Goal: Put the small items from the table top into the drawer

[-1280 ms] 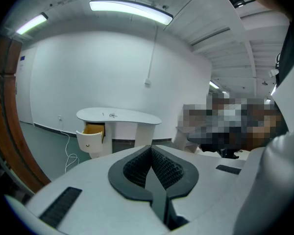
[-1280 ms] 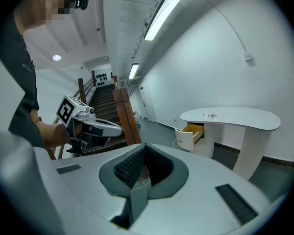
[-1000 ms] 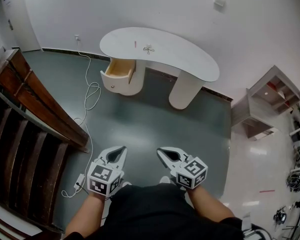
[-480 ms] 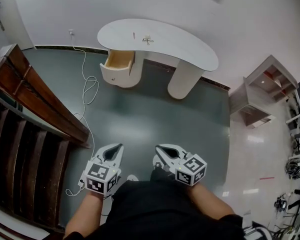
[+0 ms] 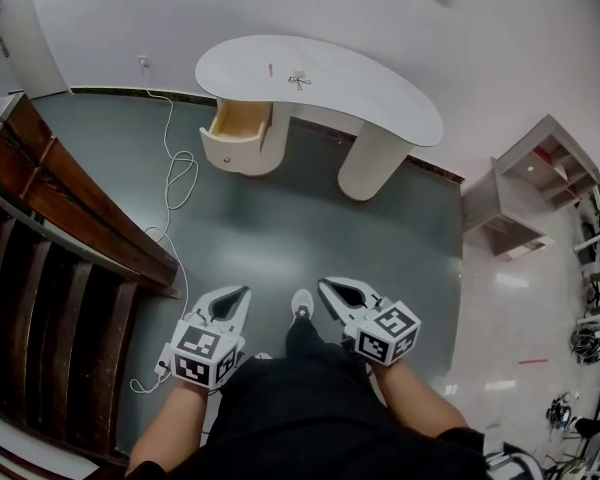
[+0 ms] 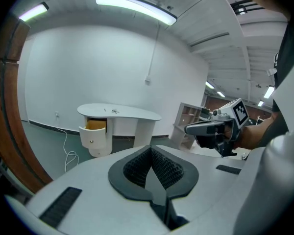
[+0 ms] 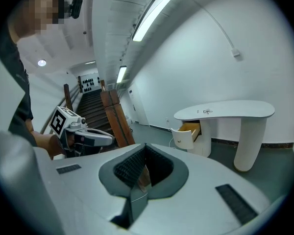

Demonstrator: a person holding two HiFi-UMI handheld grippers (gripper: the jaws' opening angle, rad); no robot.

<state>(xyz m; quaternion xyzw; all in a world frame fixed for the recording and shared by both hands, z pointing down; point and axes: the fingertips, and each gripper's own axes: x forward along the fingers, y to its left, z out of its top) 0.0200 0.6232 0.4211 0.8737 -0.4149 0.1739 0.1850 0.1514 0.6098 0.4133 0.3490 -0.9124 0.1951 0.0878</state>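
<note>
On table top (image 5: 380, 103), small items (image 5: 298, 80).

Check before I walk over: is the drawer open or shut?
Open: the drawer juts out from the table, its wooden inside showing.

desk (image 5: 380, 93): white top and legs, smooth and matt, no grain showing
drawer (image 5: 238, 133): white front like the desk; inside is pale bare wood
floor (image 5: 300, 228): grey-green, smooth, faint sheen
tiles (image 5: 510, 308): pale and glossy, with bright streaks reflected
staircase (image 5: 70, 218): dark brown wood with a polished look
wall (image 5: 330, 8): white, flat matt paint
cable (image 5: 175, 183): white plastic sheath
left gripper (image 5: 238, 298), right gripper (image 5: 330, 290): pale grey plastic shells, matt
fingers (image 6: 137, 168): black lining, finely ribbed, dull — looks rubbery
marker cubes (image 5: 205, 356): black-and-white print, flat finish
clothing (image 5: 310, 418): black cloth, matt
</note>
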